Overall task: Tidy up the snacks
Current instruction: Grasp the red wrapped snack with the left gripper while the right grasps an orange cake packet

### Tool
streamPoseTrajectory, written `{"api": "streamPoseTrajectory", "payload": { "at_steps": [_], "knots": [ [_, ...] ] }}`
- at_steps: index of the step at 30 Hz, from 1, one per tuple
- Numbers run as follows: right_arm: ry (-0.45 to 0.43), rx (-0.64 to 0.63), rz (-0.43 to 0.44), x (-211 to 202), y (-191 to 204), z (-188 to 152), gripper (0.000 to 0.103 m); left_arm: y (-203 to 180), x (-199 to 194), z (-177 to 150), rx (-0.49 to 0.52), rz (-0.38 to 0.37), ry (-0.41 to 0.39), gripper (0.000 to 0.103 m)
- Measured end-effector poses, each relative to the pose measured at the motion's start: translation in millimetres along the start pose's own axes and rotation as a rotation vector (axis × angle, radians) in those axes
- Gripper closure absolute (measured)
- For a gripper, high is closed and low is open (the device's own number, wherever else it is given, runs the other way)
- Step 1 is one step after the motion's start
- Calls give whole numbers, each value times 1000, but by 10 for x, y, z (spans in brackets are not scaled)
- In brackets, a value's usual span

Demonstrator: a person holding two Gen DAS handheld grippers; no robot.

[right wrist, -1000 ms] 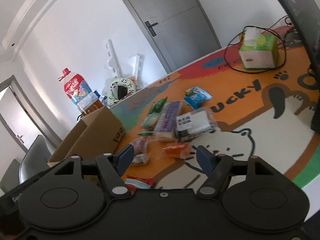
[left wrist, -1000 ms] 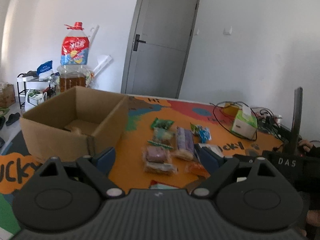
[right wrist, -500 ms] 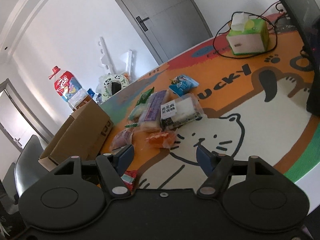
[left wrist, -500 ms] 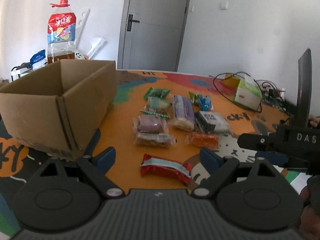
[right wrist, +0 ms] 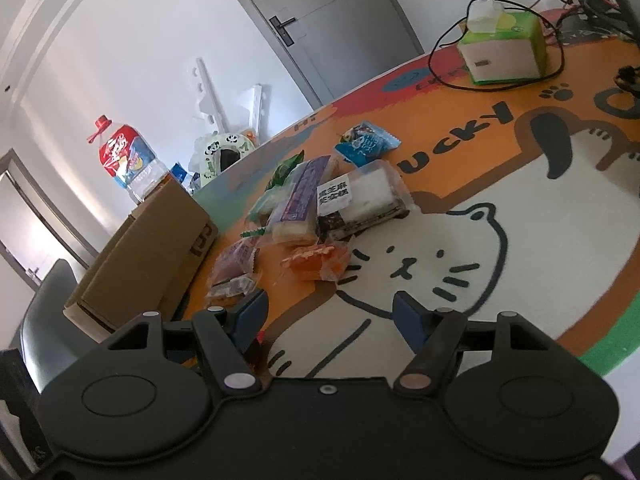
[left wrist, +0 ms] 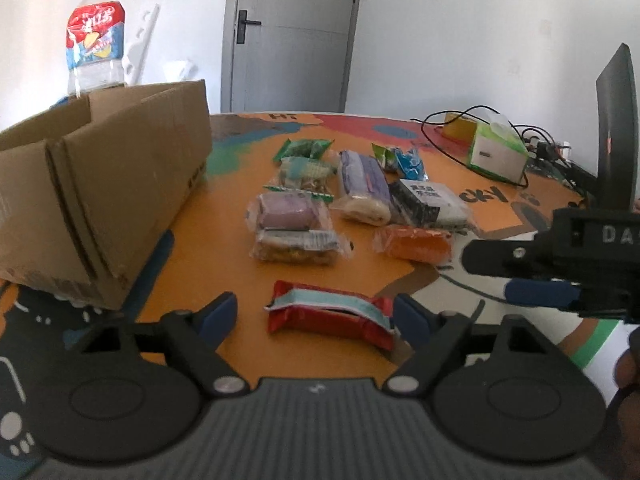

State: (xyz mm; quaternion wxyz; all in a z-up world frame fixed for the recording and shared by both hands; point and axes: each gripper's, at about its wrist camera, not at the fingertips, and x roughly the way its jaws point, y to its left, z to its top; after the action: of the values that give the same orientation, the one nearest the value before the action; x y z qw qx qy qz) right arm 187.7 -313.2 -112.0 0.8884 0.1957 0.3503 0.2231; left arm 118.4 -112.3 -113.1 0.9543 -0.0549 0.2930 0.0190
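Left wrist view: the red snack bar [left wrist: 329,314] lies on the worktop between the jaws of the left gripper [left wrist: 314,314], its long axis spanning from one to the other, the cardboard box [left wrist: 100,200] off to its left. The jaws have just been closing but are not yet pressing the wrapper.

Right wrist view: the right gripper [right wrist: 330,316] hangs with its jaws apart and empty, the orange packet [right wrist: 318,262] just ahead, farther from the bar.
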Motion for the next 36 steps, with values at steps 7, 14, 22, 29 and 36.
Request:
{"api": "streamPoseTrajectory", "payload": {
  "at_steps": [7,14,22,29,36],
  "knots": [
    [12,-35,-7,154,98,44,34,-26,65,71,45,28,28,46],
    [24,-60,-29,312,204,126,39,121,85,156,-17,11,24,59],
    [25,-129,-94,517,384,167,38,234,70,182,-54,8,-8,59],
    [27,-198,-142,645,468,209,38,317,84,218,-71,8,-18,59],
    [32,-278,-182,682,560,158,39,401,106,239,-102,11,-13,59]
  ]
}}
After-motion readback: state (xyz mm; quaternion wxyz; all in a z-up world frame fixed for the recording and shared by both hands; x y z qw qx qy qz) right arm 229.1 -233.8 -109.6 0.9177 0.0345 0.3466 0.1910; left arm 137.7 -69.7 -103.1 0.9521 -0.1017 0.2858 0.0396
